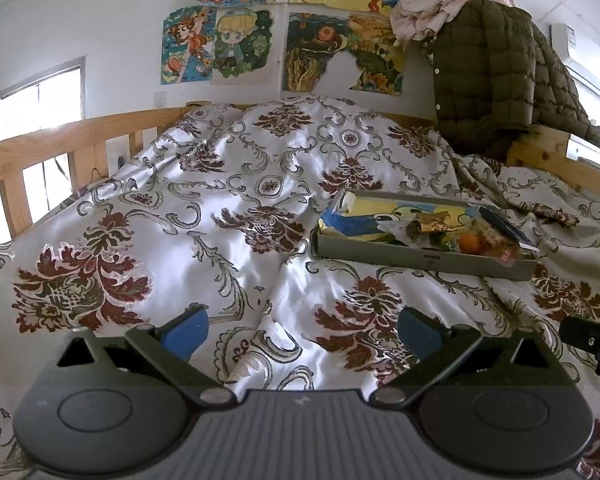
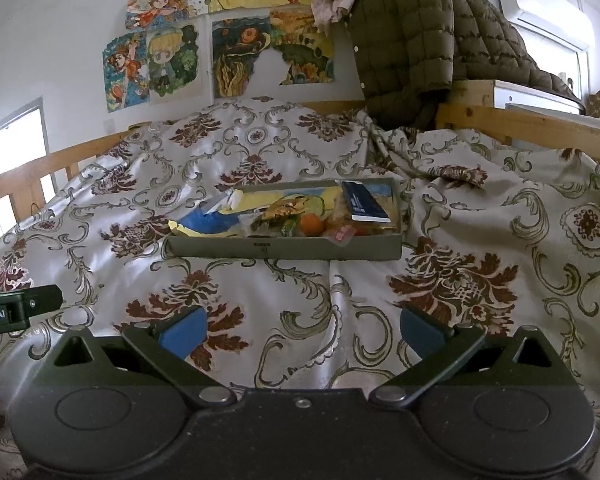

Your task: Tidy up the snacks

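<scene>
I am holding my left tongs (image 1: 302,330) spread and empty low over the bedspread (image 1: 220,208), the gray snack tray (image 1: 420,258) lying at two o'clock. My right tongs (image 2: 300,330) are gaping too, gripping nothing, facing the tray (image 2: 284,249) at twelve o'clock, quilt lying bare between. An orange (image 2: 312,225) is sitting inside, near its front wall. Wooden bed rails (image 1: 40,152) are bordering both sides.

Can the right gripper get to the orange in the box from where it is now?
Probably yes: the right tongs are open and empty, the orange lies uncovered in the open box, only bare bedspread between.
</scene>
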Action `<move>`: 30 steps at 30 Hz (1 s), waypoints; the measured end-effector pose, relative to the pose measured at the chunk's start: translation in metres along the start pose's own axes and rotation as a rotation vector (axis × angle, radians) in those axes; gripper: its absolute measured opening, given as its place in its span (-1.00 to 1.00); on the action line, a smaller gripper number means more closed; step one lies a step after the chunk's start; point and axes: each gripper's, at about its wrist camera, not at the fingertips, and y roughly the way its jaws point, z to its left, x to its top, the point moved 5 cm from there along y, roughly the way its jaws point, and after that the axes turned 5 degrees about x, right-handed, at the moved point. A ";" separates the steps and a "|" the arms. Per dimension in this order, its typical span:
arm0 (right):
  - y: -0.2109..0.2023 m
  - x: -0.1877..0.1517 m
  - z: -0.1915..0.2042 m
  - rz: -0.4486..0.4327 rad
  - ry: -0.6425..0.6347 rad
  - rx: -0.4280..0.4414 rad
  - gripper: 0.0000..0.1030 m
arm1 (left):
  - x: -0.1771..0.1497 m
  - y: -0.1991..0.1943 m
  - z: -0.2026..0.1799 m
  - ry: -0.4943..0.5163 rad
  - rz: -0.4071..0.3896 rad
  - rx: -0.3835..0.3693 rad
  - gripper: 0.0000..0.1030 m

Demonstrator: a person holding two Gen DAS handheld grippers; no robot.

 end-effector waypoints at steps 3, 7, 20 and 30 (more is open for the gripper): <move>0.001 -0.001 0.000 0.003 -0.001 -0.001 0.99 | -0.001 0.001 0.000 -0.005 0.004 0.002 0.99; 0.002 -0.002 0.000 0.005 0.000 0.000 0.99 | -0.002 0.001 0.000 -0.004 0.004 0.003 0.99; 0.004 -0.005 0.000 0.012 0.002 0.000 0.99 | -0.003 0.002 0.002 -0.008 0.008 0.003 0.99; 0.004 -0.006 0.000 0.015 0.002 0.001 0.99 | -0.003 0.002 0.002 -0.008 0.009 0.004 0.99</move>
